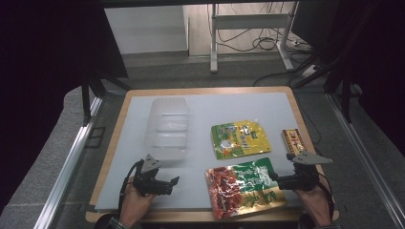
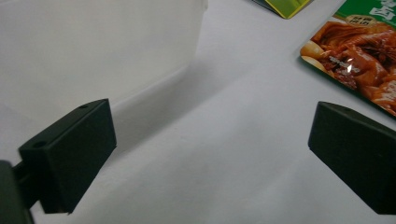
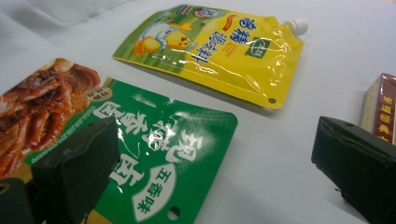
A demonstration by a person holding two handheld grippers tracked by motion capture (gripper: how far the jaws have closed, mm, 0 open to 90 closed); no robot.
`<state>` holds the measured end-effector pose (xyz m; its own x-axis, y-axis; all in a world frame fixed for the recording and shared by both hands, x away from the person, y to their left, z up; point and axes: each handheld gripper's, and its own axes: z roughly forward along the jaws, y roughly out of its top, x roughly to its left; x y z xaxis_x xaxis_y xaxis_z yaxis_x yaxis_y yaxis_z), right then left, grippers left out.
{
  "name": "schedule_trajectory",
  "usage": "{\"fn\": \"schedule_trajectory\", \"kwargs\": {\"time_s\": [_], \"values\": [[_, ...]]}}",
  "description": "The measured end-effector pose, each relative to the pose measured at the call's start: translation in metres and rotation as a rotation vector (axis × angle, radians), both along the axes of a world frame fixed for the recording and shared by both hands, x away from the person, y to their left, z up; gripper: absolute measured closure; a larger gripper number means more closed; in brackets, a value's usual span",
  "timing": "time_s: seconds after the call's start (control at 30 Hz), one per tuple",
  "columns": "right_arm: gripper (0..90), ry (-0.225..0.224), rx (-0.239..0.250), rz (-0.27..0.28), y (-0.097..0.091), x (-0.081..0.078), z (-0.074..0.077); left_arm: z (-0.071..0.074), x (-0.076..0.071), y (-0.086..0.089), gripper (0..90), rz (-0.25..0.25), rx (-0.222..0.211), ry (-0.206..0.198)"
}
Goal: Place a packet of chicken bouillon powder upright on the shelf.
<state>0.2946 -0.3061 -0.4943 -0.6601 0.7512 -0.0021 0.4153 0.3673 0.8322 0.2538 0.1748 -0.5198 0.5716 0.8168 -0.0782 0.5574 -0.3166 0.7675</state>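
A red-and-green food pouch [image 1: 244,187] lies flat at the table's front, with its green end toward my right gripper [image 1: 274,180]. That gripper is open, and in the right gripper view the pouch's green edge [image 3: 154,154] lies between and under the jaws, the gripper [image 3: 215,154] holding nothing. A yellow spout pouch [image 1: 240,139] [image 3: 215,46] lies behind it. My left gripper [image 1: 173,185] is open low over bare table, its jaws wide apart [image 2: 212,140]. A clear plastic container [image 1: 167,129] [image 2: 93,46] stands just beyond it.
A small red box [image 1: 293,140] [image 3: 380,107] sits near the table's right edge, beside my right gripper. The white mat [image 1: 215,107] covers a wooden table. The food pouch's red end [image 2: 359,56] lies to the right of my left gripper.
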Motion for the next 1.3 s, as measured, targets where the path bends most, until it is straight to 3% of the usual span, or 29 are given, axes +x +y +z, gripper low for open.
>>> {"fn": "schedule_trajectory", "kwargs": {"time_s": [0.17,0.43,0.77,1.3], "values": [[1.5,0.029,0.007,0.006,0.001,0.002,-0.002,0.000,0.001,0.004,0.0,-0.006,-0.043,0.021],[1.5,0.056,0.000,0.001,0.002,0.002,-0.003,-0.001,0.000,-0.001,5.0,-0.014,-0.003,0.011],[1.5,0.046,-0.004,0.000,0.002,0.001,-0.002,0.000,-0.002,-0.005,13.1,-0.020,0.036,-0.018],[1.5,0.032,-0.016,0.010,0.005,0.000,-0.002,0.007,-0.006,-0.012,35.9,-0.054,0.022,-0.018]]}}
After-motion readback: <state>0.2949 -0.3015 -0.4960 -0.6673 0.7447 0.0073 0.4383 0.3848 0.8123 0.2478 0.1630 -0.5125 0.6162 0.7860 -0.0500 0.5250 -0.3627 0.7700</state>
